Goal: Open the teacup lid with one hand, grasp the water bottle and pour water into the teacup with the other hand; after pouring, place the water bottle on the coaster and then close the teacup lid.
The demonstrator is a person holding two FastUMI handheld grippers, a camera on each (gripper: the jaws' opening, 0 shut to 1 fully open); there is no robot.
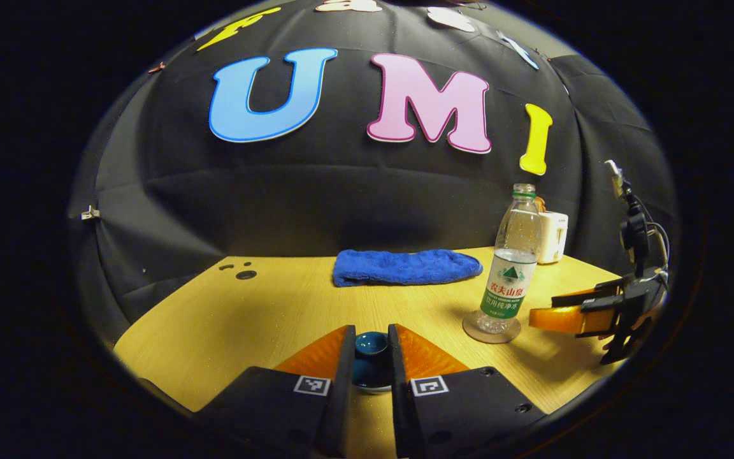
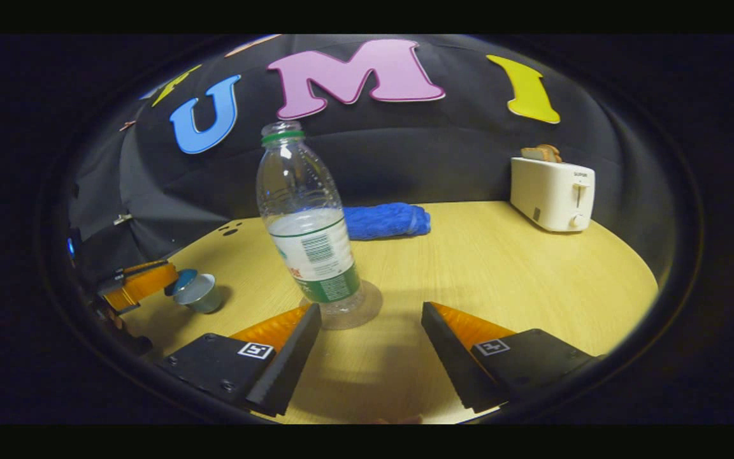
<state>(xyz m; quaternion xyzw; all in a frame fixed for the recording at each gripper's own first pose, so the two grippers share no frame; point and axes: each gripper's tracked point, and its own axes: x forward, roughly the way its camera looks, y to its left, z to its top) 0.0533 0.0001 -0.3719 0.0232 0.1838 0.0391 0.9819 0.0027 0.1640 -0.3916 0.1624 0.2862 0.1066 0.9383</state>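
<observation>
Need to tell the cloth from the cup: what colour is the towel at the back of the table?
Blue; the towel shows best in the left gripper view.

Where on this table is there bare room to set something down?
Bare wood lies between the clear plastic water bottle and the white toaster, in front of the blue towel. More lies left of the dark blue teacup lid. It is crowded around the bottle's round coaster.

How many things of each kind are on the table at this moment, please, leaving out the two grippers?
Water bottle: 1
Coaster, under the bottle: 1
Teacup: 1
Teacup lid, between the left gripper's fingers: 1
Blue towel: 1
Toaster: 1
Total: 6
</observation>
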